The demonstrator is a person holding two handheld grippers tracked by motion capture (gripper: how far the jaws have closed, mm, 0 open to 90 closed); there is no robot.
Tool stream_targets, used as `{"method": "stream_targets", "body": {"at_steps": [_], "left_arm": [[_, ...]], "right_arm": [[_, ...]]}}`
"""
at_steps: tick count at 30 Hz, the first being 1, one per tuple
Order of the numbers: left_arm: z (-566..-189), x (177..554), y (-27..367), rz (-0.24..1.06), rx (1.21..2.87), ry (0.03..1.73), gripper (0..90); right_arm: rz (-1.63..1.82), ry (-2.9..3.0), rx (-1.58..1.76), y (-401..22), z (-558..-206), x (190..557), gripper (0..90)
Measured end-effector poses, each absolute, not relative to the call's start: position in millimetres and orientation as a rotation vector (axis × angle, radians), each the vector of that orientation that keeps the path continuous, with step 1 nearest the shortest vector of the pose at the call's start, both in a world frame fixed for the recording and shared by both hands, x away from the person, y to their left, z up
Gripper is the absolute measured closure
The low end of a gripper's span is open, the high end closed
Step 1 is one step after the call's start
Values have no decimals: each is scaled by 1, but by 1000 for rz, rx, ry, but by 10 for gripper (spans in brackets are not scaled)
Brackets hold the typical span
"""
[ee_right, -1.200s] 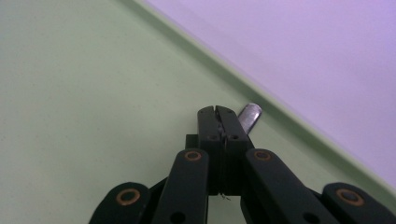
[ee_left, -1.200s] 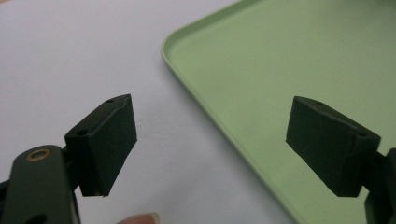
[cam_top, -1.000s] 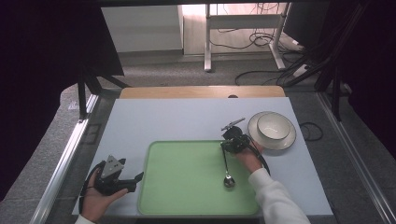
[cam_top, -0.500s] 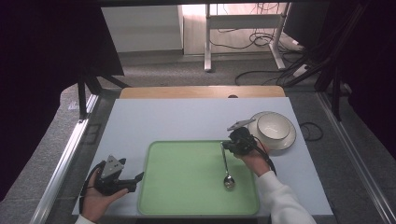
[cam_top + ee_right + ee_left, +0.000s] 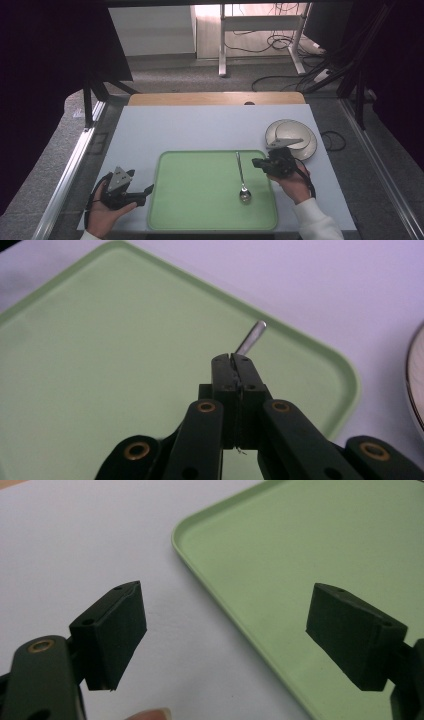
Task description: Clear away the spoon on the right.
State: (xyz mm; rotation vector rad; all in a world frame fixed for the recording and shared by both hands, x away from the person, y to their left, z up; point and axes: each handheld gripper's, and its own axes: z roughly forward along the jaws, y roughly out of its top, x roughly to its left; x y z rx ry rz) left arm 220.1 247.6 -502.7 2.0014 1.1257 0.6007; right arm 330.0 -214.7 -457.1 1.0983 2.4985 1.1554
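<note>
Here, a white surface [image 5: 200, 130] carries a pale green tray [image 5: 200, 210] set near the person's edge, apparently so that both hands can reach it without stretching. At the tray's right side lies a slim metal spoon [image 5: 241, 177], its handle running away from the person and its rounded bowl toward them; it is bright, polished and narrow-stemmed, and it rests flat on the green. To the right of the tray, a cream plate [image 5: 300, 140] with a thin dark rim line waits on the surface, seemingly the next thing within reach. The right gripper [image 5: 260, 163] hangs just beside the spoon's handle at the tray's right rim, its fingers [image 5: 245, 371] pressed together with nothing between them; in the right gripper view the handle tip [image 5: 252, 336] shows beyond them, clear of the grip. The left gripper [image 5: 145, 191] rests low at the tray's left rim, its fingers [image 5: 115, 630] spread wide over tray edge and surface, likely parked out of the way.
</note>
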Motion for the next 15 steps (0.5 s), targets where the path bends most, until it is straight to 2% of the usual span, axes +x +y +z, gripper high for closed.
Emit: {"method": "stream_targets", "body": {"at_steps": [8,11,12,13,15], "left_arm": [[-502,220,247,602,2000,1123,160],[-503,220,247,602,2003,1123,160],[-503,220,247,602,2003,1123,160],[-503,220,247,602,2004,1126,160],[-503,220,247,603,2003,1127,160]], "right_arm": [[1212,2468,1167,-250,-463,307,890],[1268,2467,1202,-261,-472,300,792],[1268,2467,1202,-261,-472,300,792],[1266,2457,1207,-267,-477,295,692],[1288,2437,1214,-271,-480,291,609]]}}
